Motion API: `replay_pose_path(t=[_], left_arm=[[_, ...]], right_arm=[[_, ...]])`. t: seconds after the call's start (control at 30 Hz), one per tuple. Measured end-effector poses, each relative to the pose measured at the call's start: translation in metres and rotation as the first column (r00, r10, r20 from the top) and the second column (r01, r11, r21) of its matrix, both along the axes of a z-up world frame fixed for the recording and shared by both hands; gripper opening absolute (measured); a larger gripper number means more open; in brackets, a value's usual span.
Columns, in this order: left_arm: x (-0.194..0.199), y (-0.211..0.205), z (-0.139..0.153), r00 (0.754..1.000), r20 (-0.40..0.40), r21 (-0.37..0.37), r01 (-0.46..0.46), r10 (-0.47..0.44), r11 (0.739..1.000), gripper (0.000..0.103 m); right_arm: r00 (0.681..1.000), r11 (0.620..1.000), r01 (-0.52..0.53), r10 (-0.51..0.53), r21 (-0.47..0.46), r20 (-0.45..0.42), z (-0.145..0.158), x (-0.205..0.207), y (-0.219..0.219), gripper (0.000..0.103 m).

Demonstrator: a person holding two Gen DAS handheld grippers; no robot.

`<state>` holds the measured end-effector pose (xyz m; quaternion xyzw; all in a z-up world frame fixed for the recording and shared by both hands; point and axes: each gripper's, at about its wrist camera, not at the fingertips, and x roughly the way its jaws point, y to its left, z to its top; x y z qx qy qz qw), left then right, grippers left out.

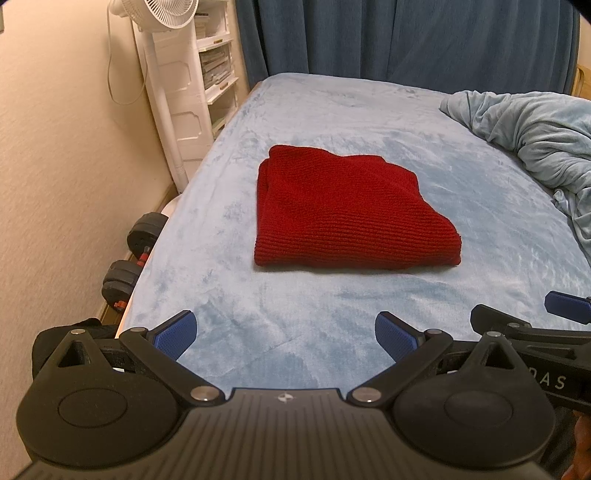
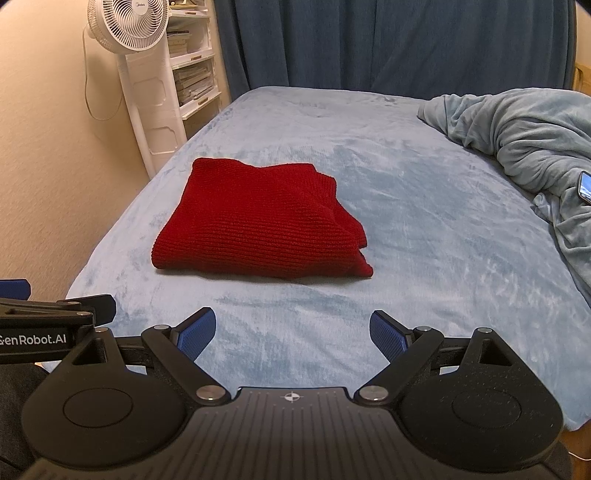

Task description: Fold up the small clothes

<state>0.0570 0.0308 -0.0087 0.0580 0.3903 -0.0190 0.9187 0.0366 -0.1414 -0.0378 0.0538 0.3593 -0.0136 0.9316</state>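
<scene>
A red knitted garment point(image 1: 343, 210) lies folded into a thick rectangle on the light blue bed cover point(image 1: 369, 122); it also shows in the right wrist view point(image 2: 258, 225). My left gripper point(image 1: 285, 338) is open and empty, held back near the bed's front edge, well short of the garment. My right gripper point(image 2: 292, 334) is open and empty too, also short of the garment. Each gripper shows at the edge of the other's view: the right one point(image 1: 532, 325) and the left one point(image 2: 55, 310).
A crumpled grey-blue duvet point(image 2: 524, 136) lies at the right, with a phone point(image 2: 585, 186) on it. A white standing fan point(image 2: 127, 26) and shelves point(image 2: 192, 74) stand at the left wall. Dumbbells point(image 1: 136, 254) lie on the floor. Blue curtains point(image 1: 406, 37) hang behind.
</scene>
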Motion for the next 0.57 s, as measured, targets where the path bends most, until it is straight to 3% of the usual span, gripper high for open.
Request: replay_pose_path(t=[0.57], left_arm=[[0.0018, -0.0025, -0.0026, 1.000, -0.004, 0.027, -0.020, 0.020, 0.999, 0.103]], right_arm=[[0.999, 0.999, -0.038, 0.038, 0.000, 0.000, 0.0056, -0.0024, -0.0034, 0.092]])
